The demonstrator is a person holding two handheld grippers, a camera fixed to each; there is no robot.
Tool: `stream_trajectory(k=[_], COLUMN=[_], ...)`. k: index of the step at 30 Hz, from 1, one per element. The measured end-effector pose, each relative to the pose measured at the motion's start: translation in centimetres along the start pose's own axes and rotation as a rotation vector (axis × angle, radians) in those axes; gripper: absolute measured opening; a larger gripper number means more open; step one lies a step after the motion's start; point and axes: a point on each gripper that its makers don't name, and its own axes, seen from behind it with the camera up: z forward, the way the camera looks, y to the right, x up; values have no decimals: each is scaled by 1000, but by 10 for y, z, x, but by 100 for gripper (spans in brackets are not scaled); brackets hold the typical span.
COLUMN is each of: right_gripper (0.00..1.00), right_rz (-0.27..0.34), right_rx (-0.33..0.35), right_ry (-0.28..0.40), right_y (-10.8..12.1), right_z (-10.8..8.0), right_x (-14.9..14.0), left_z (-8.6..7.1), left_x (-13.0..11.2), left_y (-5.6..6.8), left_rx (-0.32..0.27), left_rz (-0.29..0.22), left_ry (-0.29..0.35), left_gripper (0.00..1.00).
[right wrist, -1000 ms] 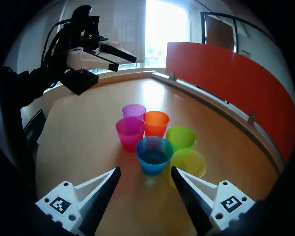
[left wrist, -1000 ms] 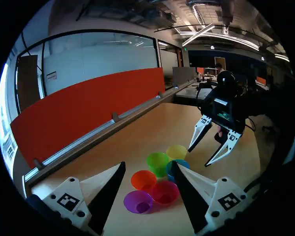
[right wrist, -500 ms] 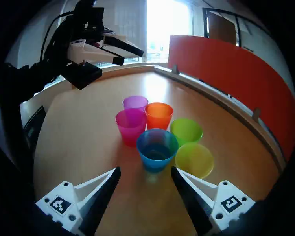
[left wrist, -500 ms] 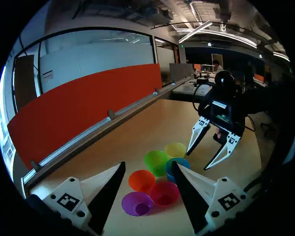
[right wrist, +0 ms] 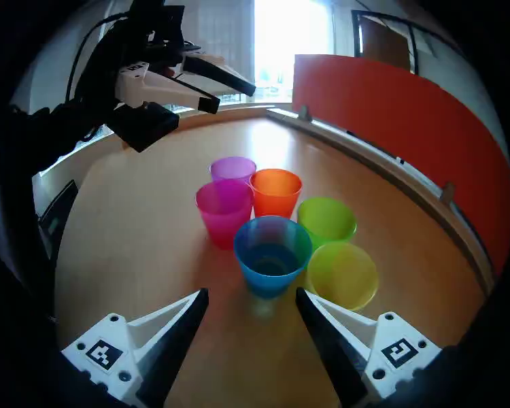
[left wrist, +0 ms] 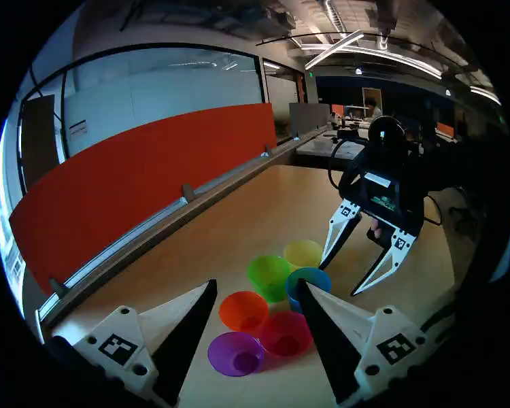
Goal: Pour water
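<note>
Right gripper point(right wrist: 251, 294) open, empty, facing blue cup point(right wrist: 272, 255) — close squarely on its wall, clear of yellow cup point(right wrist: 342, 275); left gripper point(left wrist: 257, 283) open too — lift level.

Blue cup point(right wrist: 273, 262) upright, water inside, just beside yellow cup point(right wrist: 342, 275)

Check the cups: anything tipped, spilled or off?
Nothing stands out. The purple cup, pink cup, orange cup, green cup, yellow cup and blue cup all stand upright in a tight cluster on the table, no puddle visible. The left gripper and right gripper are open, holding nothing.
</note>
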Motion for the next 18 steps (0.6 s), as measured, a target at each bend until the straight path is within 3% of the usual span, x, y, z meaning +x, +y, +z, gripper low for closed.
stream_trajectory(k=[18], right_gripper=[99], right_rz=[12], right_rx=[-8], right_ry=[-6], right_y=[7], right_z=[18], right_x=[2], left_z=[12], left_x=[-8], left_y=[-2], left_rx=[-13], left_rz=[3], left_ry=[-14], left_gripper=[86])
